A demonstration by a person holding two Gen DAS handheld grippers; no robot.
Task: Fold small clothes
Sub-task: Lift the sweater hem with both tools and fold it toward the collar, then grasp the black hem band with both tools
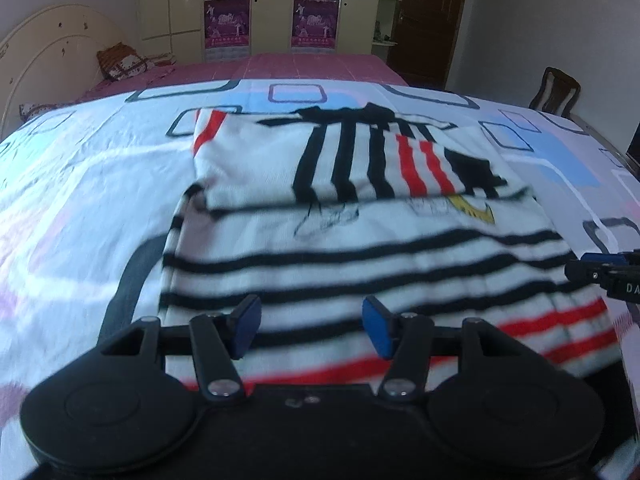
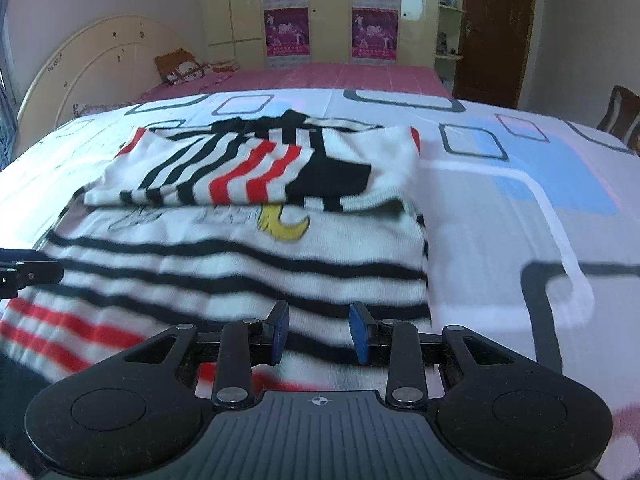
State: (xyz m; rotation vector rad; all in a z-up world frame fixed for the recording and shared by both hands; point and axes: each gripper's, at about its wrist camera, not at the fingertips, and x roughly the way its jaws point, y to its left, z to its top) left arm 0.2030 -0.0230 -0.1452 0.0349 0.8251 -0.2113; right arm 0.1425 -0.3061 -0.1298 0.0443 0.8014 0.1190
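Note:
A small white shirt with black and red stripes [image 1: 360, 248] lies flat on the patterned bedsheet [image 1: 80, 200]. Its far part [image 1: 320, 160] is folded back over the body, just above a yellow print [image 1: 476, 210]. My left gripper [image 1: 311, 312] hovers over the shirt's near hem, open, with nothing between its blue pads. In the right wrist view the same shirt [image 2: 224, 256] fills the left half. My right gripper [image 2: 319, 312] stands over its near right corner, pads apart and empty. Each gripper's tip shows at the edge of the other's view.
The sheet [image 2: 520, 200] covers a wide bed with a pink cover [image 1: 312, 66] beyond it. A cream headboard [image 1: 48, 48] and a brown pillow [image 1: 120, 64] are at the far left. A chair [image 1: 556, 92] and a dark door [image 1: 432, 20] stand at the right.

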